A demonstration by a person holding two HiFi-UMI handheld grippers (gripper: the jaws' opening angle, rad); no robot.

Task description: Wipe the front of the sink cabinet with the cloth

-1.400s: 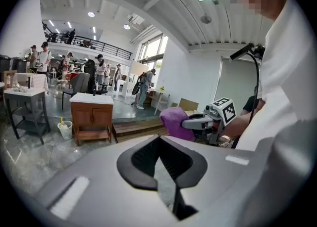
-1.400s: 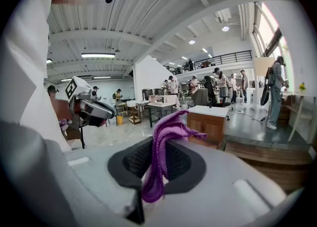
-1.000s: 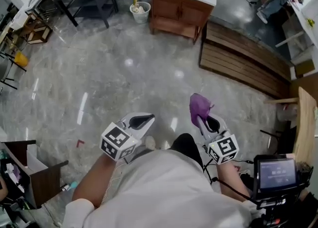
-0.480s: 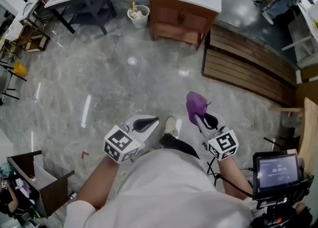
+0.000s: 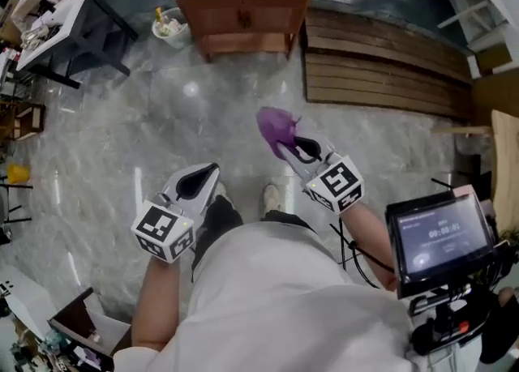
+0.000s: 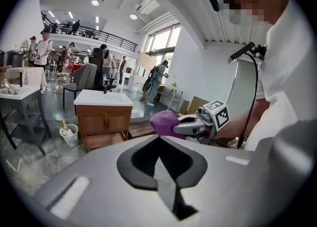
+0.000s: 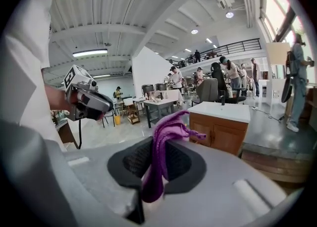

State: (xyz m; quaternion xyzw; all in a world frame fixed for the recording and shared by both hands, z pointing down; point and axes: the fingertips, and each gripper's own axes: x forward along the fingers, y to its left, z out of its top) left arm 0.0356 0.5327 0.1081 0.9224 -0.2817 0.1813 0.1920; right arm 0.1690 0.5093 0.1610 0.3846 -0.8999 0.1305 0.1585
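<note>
Purple cloth [image 5: 276,128] is pinched between the jaws of the right gripper [image 5: 289,148], in the air above the grey floor [image 5: 146,127]. The left gripper [image 5: 206,176] has its jaws pressed together, with nothing inside. The sink cabinet [image 5: 243,20] stands well apart ahead.

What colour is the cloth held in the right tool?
Purple. The cloth shows best in the right gripper view.
</note>
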